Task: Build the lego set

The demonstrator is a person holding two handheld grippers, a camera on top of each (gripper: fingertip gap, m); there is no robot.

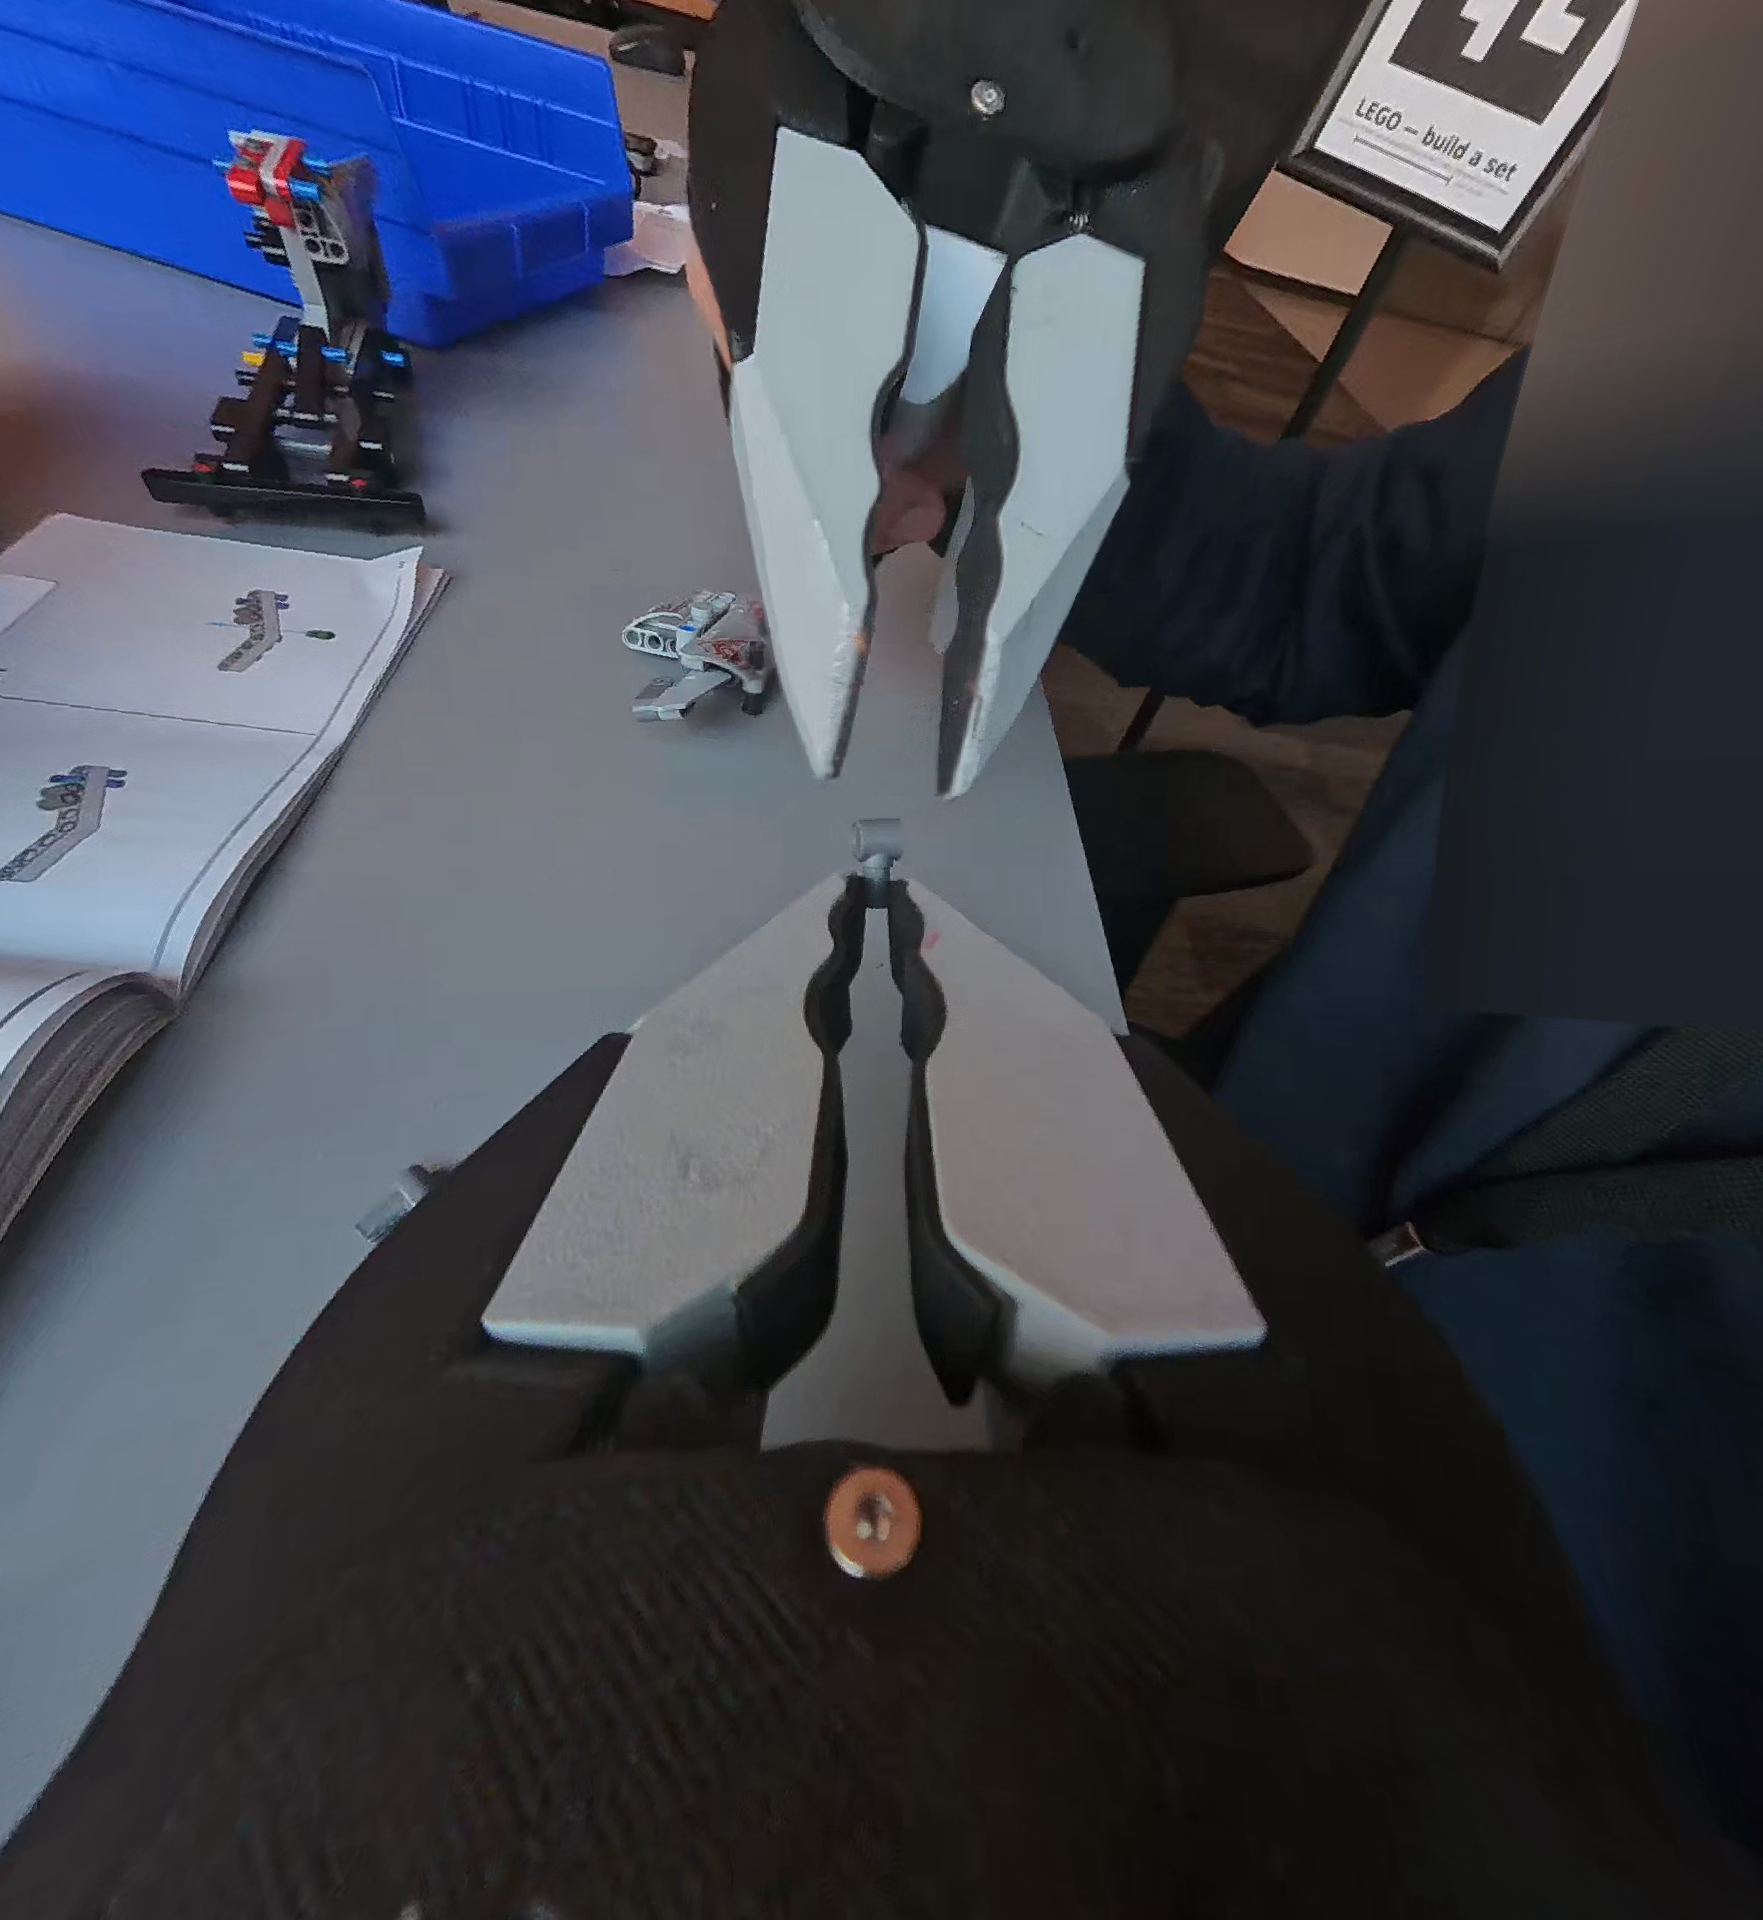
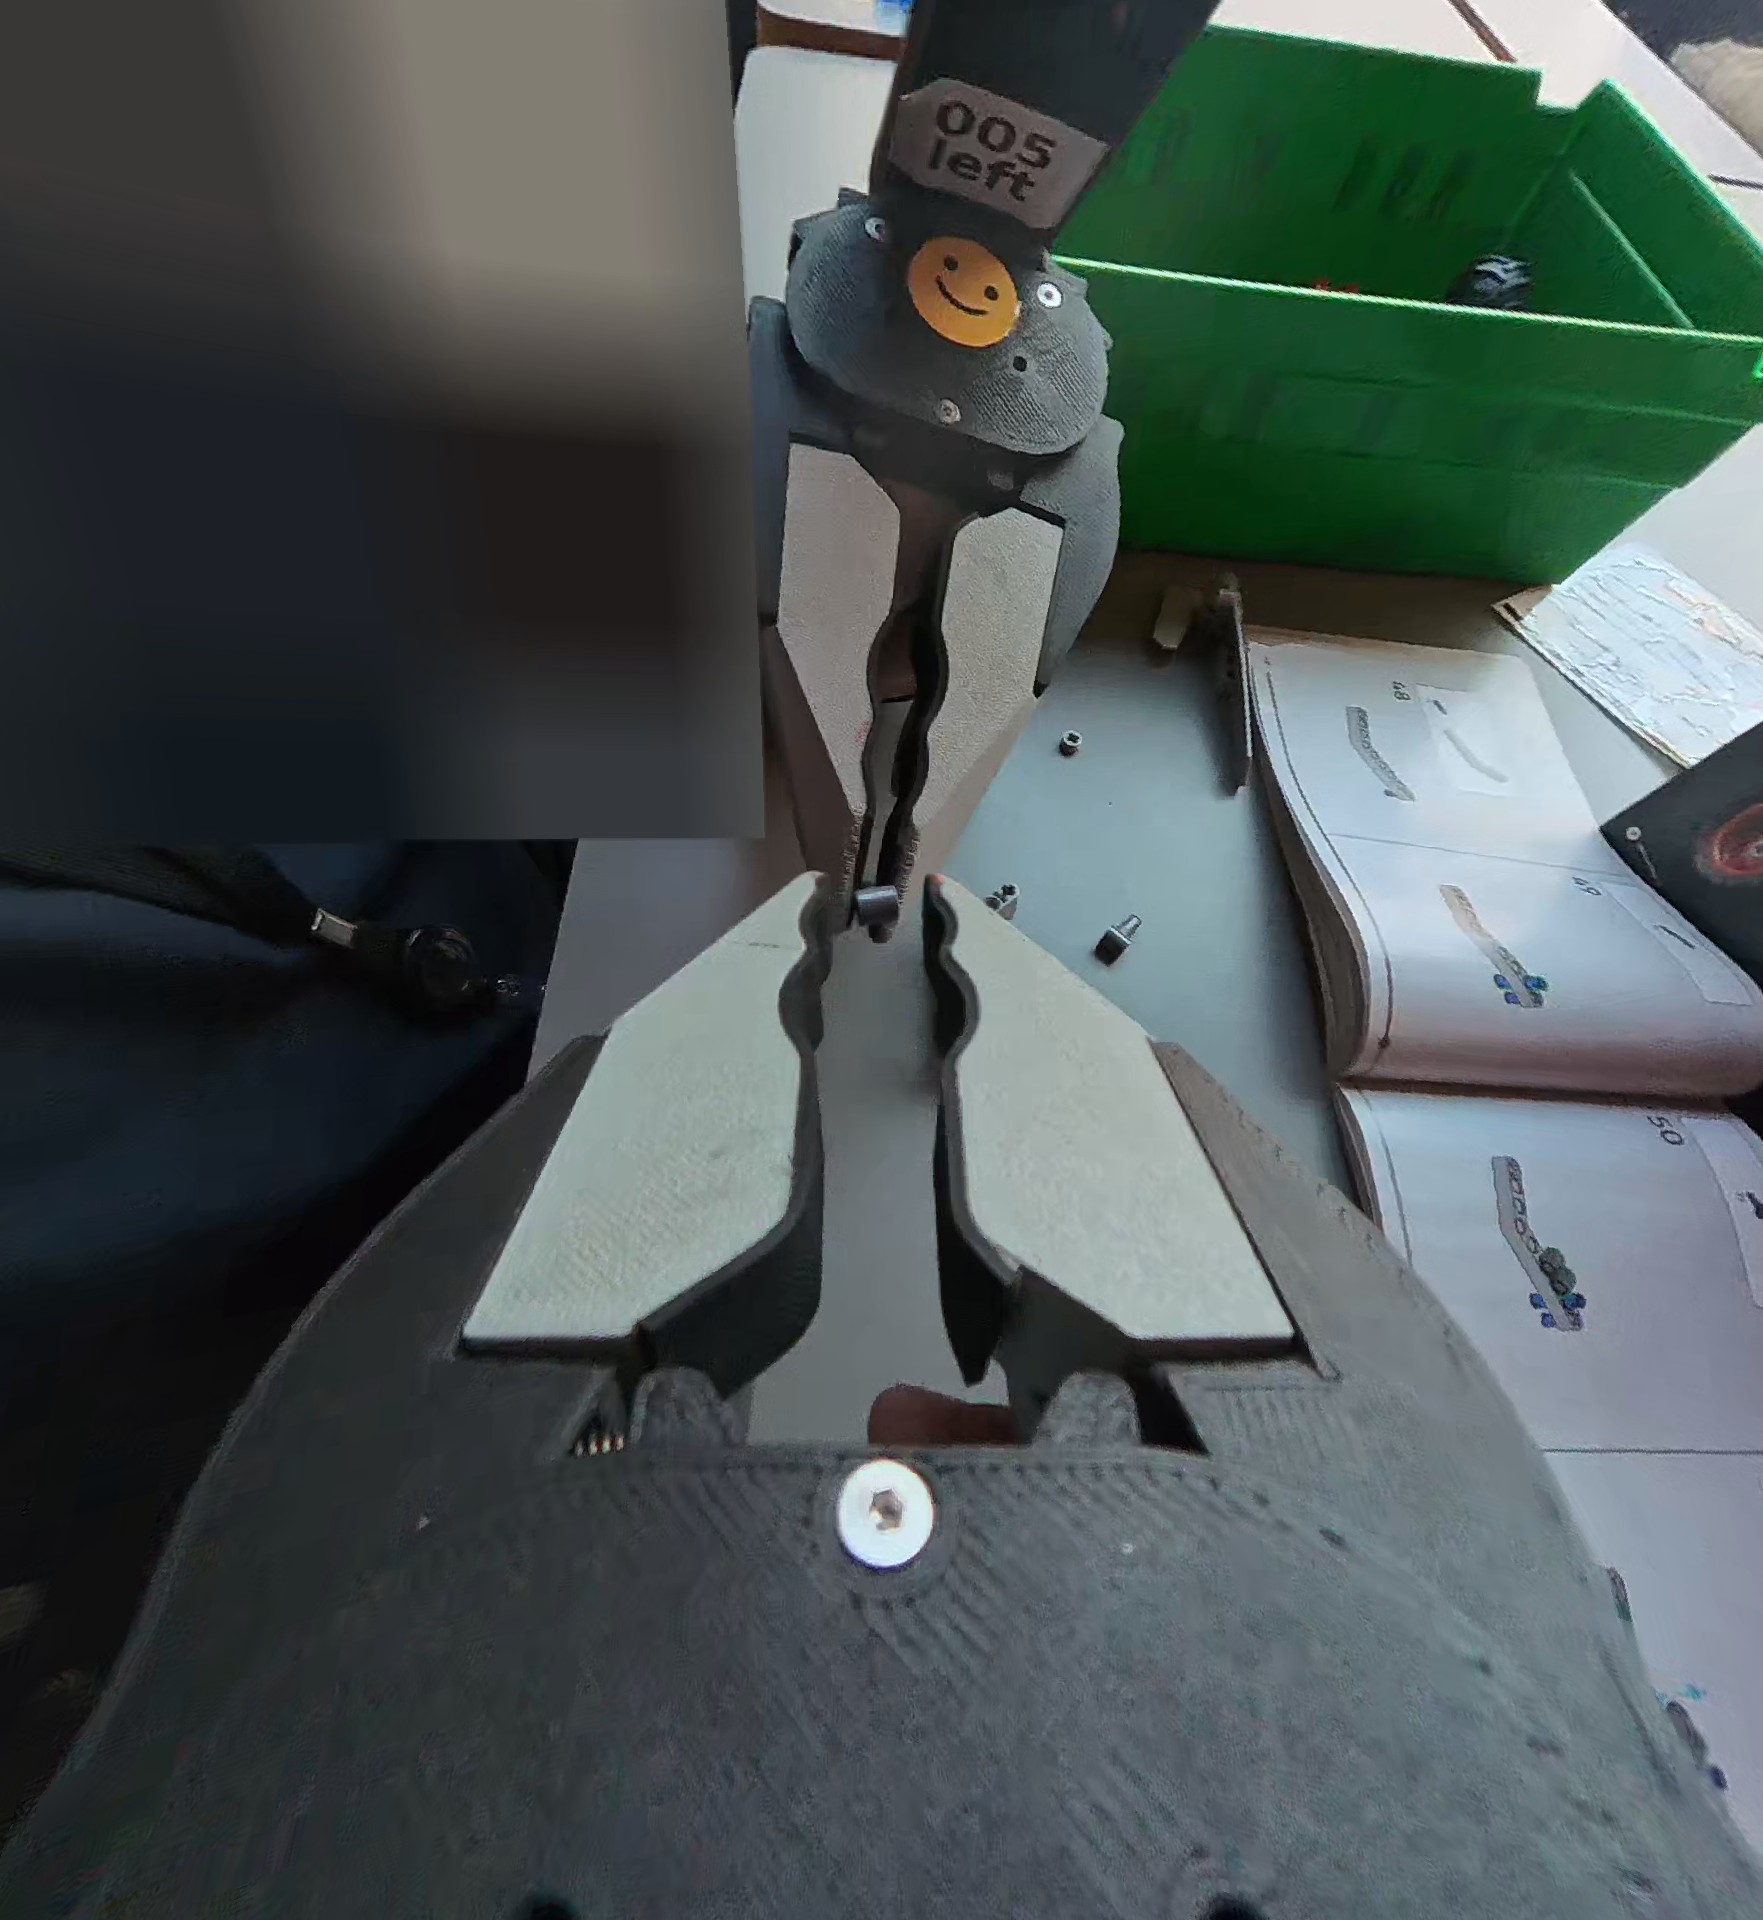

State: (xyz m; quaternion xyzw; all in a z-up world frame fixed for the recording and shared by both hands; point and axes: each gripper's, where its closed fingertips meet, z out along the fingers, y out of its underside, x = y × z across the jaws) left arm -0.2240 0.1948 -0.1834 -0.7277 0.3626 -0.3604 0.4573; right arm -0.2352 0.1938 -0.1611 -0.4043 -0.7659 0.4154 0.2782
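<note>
Your left gripper (image 1: 875, 883) pinches a small grey connector (image 1: 877, 844) near the grey desk's (image 1: 503, 810) edge; your right gripper (image 2: 877, 894) faces it, fingers parted; printed labels mark the left gripper's housing and a framed sign (image 1: 1459, 114); an open instruction booklet (image 2: 1542, 935) shows numbered pages.

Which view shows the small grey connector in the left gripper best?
The left wrist view: the small grey connector stands lit, pinched at the left gripper tips. In the right wrist view it is dark, between the open right gripper tips.
</note>
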